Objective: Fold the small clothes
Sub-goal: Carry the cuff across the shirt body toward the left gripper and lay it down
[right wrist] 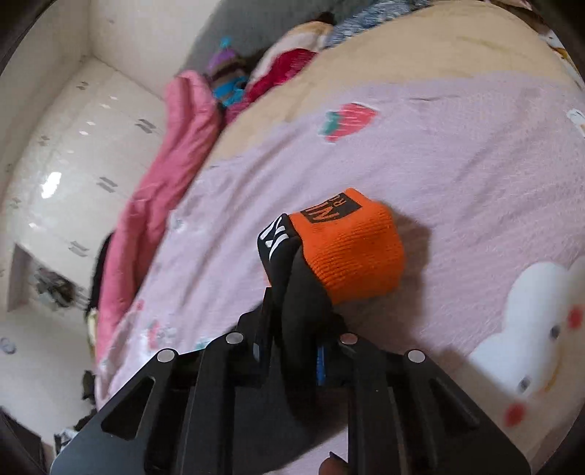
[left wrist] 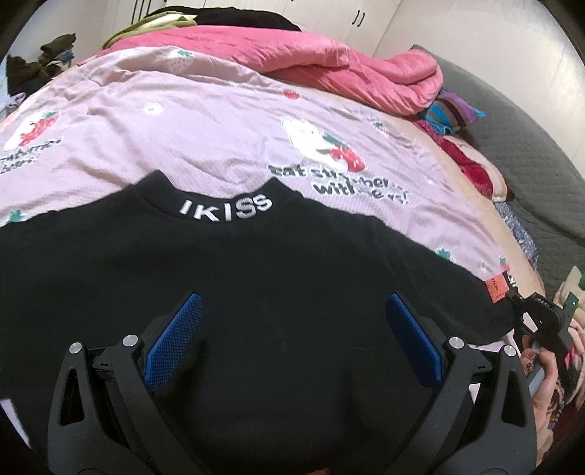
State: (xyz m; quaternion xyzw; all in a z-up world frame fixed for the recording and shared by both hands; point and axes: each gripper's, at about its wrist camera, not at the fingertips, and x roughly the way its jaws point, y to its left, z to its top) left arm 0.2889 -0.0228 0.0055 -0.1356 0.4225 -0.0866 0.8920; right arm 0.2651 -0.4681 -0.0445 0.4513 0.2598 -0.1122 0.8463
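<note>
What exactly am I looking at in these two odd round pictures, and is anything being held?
No robot here: a person holds a two-finger gripper in each hand, with a wide-angle camera on each. The left camera looks over the open left gripper at a black sweater spread on a pink strawberry-print bedsheet; the right gripper shows at its sleeve end. The right camera shows that gripper shut on the sleeve, just behind its orange cuff. A pink quilt lies beyond.

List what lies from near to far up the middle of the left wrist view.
Left claw, open over the cloth → black sweater → its collar lettering → pink strawberry-print bedsheet → bright pink quilt → white cupboard doors.
</note>
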